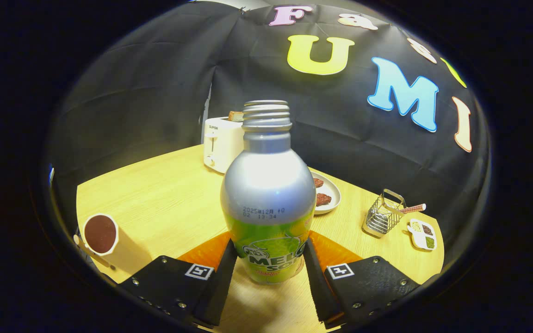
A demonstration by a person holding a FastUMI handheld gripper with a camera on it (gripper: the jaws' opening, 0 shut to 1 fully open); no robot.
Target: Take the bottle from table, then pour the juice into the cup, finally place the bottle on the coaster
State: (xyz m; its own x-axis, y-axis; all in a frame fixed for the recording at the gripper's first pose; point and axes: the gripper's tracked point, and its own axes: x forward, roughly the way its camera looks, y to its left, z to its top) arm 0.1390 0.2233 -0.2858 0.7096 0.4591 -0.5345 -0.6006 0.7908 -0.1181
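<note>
Two fingers: black pads [224,273] of the gripper [269,270] at lower centre of the frame, one against each side of the bottle's lower body, closed onto it and grasping it.
Bottle: bottle [267,194] stands upright at centre frame, between the fingers; silver metal shoulder, bare threaded neck with no cap on it, green label on the lower half.
Bottle base: looks level with the table top; whether it rests on the wood or is just lifted, cannot tell.
Finger markers: one small square black-and-white tag on top of each finger body.
Cup: cup [101,234] at lower left of the frame, white rim, dark brown inside; well apart from the bottle, close to the table's near-left edge.
Coaster: orange coaster [336,252] shows as wedges on both sides of the bottle, just behind the fingers.
Table: light wood table [164,199]; a broad bare stretch between cup and bottle; far edge meets the black cloth wall.
Toaster: white toaster [221,144] at upper centre-left, behind the bottle near the far edge, brand word on its front too small to make out; a slice sticks up from the slot.
Plate: plate [330,194] right of the bottle's shoulder, partly hidden by it, two dark red-brown pieces on it.
Wire basket: wire basket [383,216] at right of frame, near the table's right edge.
Small dish: divided dish [422,234] just beside the basket, at the right edge.
</note>
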